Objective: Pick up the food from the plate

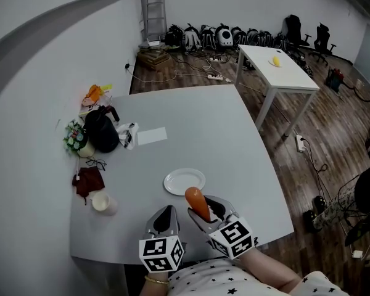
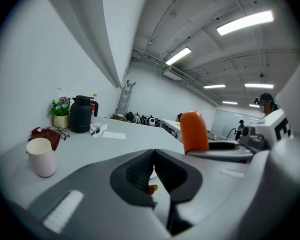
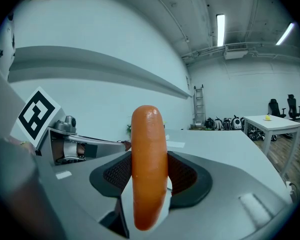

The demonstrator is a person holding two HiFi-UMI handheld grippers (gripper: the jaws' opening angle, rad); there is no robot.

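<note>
Grey worktop [image 1: 234,134] stands against a white wall, with a round white plate [image 1: 184,182] near its front edge. Just on the person's side of that plate, the right gripper [image 3: 150,170] is clamped on a smooth orange sausage [image 1: 198,203], its dark ribbed pads pressing both sides. The sausage stands on end, slightly tilted, and is held off the plate by its near rim. Left of the plate's near rim, the left gripper [image 2: 152,157] has its jaws together with nothing between them. Farther left of the plate sit a cream cup [image 1: 101,201] and a dark red cloth [image 1: 88,180], and beyond them a black jug [image 1: 102,130].
</note>
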